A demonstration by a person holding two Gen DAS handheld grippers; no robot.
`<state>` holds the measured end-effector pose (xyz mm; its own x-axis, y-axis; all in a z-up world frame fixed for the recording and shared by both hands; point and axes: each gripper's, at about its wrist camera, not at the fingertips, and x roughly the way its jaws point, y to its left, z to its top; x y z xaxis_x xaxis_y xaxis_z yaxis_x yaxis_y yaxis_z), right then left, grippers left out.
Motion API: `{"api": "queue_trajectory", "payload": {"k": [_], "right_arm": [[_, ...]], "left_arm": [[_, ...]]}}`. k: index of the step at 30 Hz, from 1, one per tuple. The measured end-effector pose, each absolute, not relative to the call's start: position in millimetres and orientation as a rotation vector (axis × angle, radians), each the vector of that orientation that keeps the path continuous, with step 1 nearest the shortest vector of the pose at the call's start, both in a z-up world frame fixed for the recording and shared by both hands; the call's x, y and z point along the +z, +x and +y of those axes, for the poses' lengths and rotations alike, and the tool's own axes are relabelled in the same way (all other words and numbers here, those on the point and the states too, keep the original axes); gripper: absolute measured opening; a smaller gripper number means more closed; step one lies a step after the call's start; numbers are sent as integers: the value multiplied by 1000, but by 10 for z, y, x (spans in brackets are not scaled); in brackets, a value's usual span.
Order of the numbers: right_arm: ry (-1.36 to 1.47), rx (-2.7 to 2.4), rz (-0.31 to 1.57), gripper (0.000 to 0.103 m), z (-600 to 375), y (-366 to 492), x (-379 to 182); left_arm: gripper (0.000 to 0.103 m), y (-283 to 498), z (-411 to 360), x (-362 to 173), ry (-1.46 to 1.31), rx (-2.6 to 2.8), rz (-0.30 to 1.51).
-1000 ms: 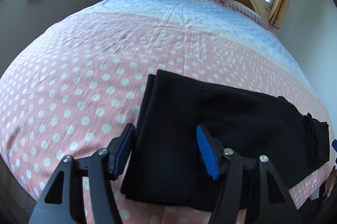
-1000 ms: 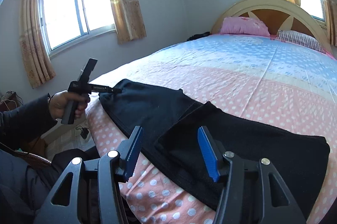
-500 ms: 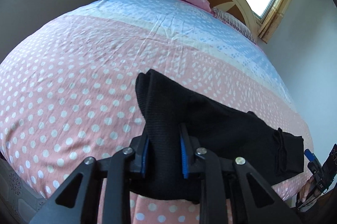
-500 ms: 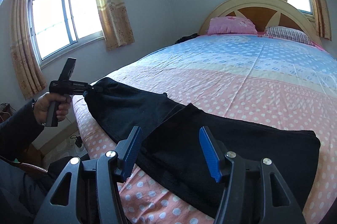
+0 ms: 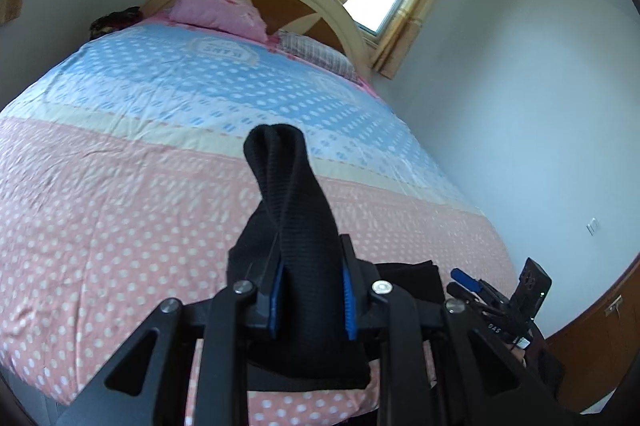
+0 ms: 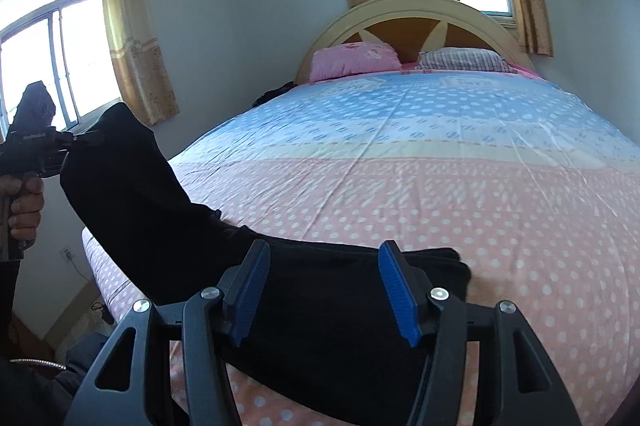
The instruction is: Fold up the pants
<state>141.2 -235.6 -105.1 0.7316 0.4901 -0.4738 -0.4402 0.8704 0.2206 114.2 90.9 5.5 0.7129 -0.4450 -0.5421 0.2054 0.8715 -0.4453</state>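
Left gripper (image 5: 312, 290) has clamped the black knit pants (image 6: 320, 306), raising one end off the bed's (image 6: 440, 186) edge. Right gripper (image 6: 326, 300) hovers unclenched above the flat remainder.

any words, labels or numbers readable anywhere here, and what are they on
"DAS": white letters on the black body of the right gripper, seen from the left wrist; possibly cut off.
White lettering inside a round emblem on the blue part of the bedspread: upside down, too blurred to read.
Small print on the left gripper body: too blurred to read.
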Motion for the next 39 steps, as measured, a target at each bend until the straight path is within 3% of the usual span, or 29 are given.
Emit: {"api": "queue_trajectory", "payload": {"k": [8, 16, 23, 28, 36, 39], "right_arm": [[166, 372, 535, 58, -2901, 1483, -1053], [330, 230, 560, 58, -3411, 1608, -1117], [341, 237, 584, 58, -3408, 1647, -1193], [350, 234, 595, 58, -3409, 1665, -1241], [430, 307, 595, 58, -3466, 1566, -1131], [405, 437, 621, 58, -3230, 1446, -1043]], "left_arm": [[24, 1535, -425, 110, -265, -535, 767], [24, 1826, -1496, -509, -120, -571, 908], [26, 1884, -1855, -933, 3, -543, 941], [38, 1688, -2012, -802, 70, -586, 884], [75, 1413, -1549, -499, 74, -535, 719], [76, 1472, -1228, -624, 92, -429, 716]]}}
